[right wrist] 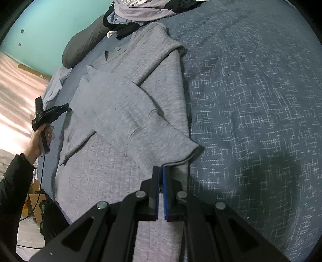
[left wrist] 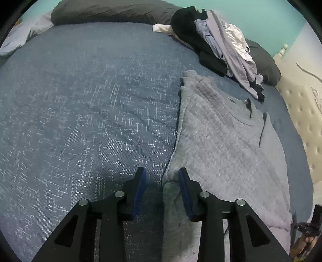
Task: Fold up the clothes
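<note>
A grey quilted sweater [left wrist: 221,141] [right wrist: 112,171] lies flat on the blue bedspread [left wrist: 80,110] [right wrist: 251,100]. One sleeve [right wrist: 140,112] is folded across its body. My right gripper [right wrist: 161,171] is shut on that sleeve's cuff at the sweater's right edge. My left gripper [left wrist: 161,174] is open, and the sweater's folded side edge lies between its blue-padded fingers [left wrist: 140,181], close to the right one. In the right wrist view the left gripper [right wrist: 60,108] shows at the sweater's far side, held by a hand [right wrist: 38,141].
A pile of loose clothes [left wrist: 221,40] [right wrist: 140,12] sits near the dark pillows [left wrist: 110,12] [right wrist: 84,44] at the head of the bed. A cream tufted headboard [left wrist: 301,112] runs along the right. A cardboard box [right wrist: 36,203] stands on the floor beside the bed.
</note>
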`<control>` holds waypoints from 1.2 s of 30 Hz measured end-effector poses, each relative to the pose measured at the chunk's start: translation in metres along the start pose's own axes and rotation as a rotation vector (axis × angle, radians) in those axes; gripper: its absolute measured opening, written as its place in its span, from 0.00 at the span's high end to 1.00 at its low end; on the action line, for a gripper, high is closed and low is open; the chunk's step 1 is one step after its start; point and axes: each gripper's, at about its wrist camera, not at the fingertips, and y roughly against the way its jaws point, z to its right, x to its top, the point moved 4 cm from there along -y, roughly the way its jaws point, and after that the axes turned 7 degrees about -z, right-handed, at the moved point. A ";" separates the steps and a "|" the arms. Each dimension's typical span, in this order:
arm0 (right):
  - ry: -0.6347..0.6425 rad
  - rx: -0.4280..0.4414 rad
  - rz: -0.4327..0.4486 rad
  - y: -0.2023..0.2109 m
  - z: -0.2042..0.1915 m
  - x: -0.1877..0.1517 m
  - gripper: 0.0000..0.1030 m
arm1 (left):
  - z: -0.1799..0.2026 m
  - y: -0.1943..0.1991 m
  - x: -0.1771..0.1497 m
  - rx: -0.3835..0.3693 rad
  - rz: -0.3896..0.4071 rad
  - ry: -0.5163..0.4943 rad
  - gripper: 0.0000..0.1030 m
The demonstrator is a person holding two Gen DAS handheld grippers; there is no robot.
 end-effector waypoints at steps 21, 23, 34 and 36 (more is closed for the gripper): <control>0.004 -0.011 -0.004 -0.006 0.000 0.000 0.97 | -0.003 0.002 -0.003 -0.102 -0.003 0.042 1.00; 0.003 -0.009 -0.003 -0.006 -0.001 0.000 0.97 | 0.001 0.002 -0.003 -0.099 -0.006 0.023 0.99; 0.005 -0.002 0.001 -0.004 -0.002 0.002 0.97 | 0.005 -0.010 -0.015 -0.015 -0.046 -0.070 0.88; 0.003 0.000 0.000 -0.005 -0.001 0.002 0.97 | 0.011 -0.012 -0.017 0.008 -0.047 -0.113 0.87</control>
